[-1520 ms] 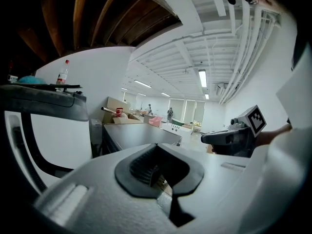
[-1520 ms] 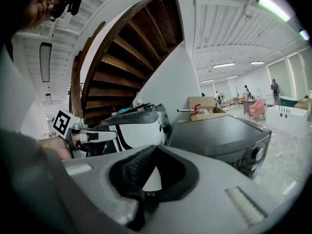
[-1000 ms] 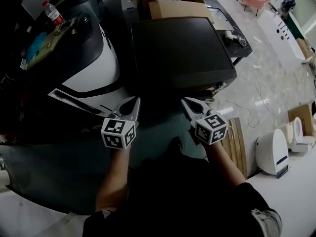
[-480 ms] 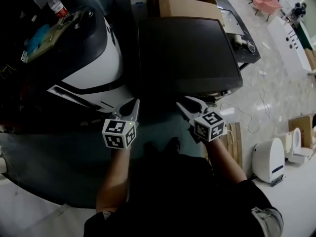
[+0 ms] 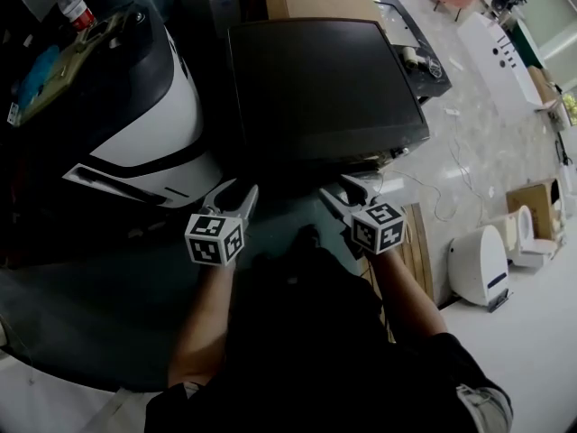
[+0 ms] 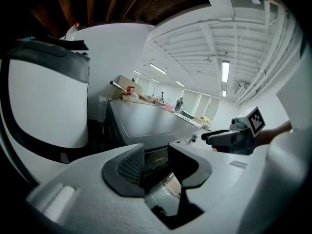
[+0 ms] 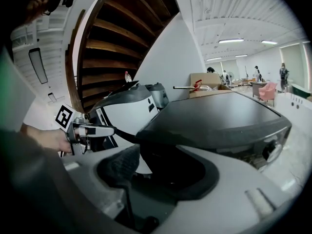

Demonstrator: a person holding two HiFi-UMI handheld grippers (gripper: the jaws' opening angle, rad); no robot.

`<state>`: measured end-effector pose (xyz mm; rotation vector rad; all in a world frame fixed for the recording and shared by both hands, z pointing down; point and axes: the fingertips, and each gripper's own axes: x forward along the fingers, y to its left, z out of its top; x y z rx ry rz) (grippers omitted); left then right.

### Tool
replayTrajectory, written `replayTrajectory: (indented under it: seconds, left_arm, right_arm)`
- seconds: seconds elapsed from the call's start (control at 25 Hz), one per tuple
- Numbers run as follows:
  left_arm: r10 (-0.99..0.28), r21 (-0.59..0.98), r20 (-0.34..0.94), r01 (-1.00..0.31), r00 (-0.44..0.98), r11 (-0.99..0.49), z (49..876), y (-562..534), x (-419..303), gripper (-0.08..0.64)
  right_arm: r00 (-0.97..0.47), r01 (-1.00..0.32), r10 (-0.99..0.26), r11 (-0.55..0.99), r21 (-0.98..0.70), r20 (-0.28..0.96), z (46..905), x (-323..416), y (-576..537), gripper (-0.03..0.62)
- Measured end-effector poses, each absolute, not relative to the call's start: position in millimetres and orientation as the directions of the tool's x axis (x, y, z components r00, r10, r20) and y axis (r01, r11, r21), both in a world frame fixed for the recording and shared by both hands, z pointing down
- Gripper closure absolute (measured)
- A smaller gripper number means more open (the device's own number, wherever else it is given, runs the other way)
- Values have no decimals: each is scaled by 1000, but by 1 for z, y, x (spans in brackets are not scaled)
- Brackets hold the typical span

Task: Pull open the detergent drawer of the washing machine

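Dark-topped washing machine [image 5: 325, 70] stood in the middle, its detergent drawer not made out (front face in shadow), left gripper [image 5: 236, 193] hung before the machine's front left, jaws just opened, nothing between them, right gripper [image 5: 341, 188] before its front right, jaws likewise just spread wide, empty.

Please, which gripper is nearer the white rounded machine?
Left. The left gripper is beside the white rounded machine; the right gripper is farther, before the dark-topped machine. Both just opened, empty.

washing machine [image 5: 325, 88] ahead of right hand-held gripper [image 5: 337, 186]: black top | rounded appliance [image 5: 153, 120] left of left hand-held gripper [image 5: 240, 188]: white, black bands | marker cubes [image 5: 215, 239]: black-and-white squares | cardboard box [image 5: 315, 3] beyond: brown
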<state>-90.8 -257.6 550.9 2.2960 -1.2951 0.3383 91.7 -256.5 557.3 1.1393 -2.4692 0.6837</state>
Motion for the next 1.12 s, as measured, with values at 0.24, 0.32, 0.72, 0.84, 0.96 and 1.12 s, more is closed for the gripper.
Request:
replayTrajectory:
  seconds: [0.24,0.32,0.72,0.84,0.96,1.12]
  left_arm:
    - [-712,282,456,-845,534,-454,586,-269,-86,374]
    - [-713,286,463,-850,526,-442,592,-274,-85,366]
    - [-703,282,523,-876,481,-391,626,-302,-87,356]
    - [-689,272,543,-876,481,-397,636,-309,-82,356]
    - [-689,266,551,-881,471,-390,640,-314,-81,355]
    - [-689,250,561,-888,458,-387,643,-315,-83,359]
  right_arm:
    - [-617,-783,-619,547,-297,486,581,97,-275,365]
    - [-623,-778,-611,550,-304,488,589,99,-280,365]
    - [-656,-739,-545,605,-298,522,621,91,-304,365]
    - [-649,-737,-532,617,-277,543,630,91,-314,365]
    - [-651,-736,-525,613,-287,548,634,88,-321,365]
    - [-655,-731,-516,619,-288,553,639,84,-322,365]
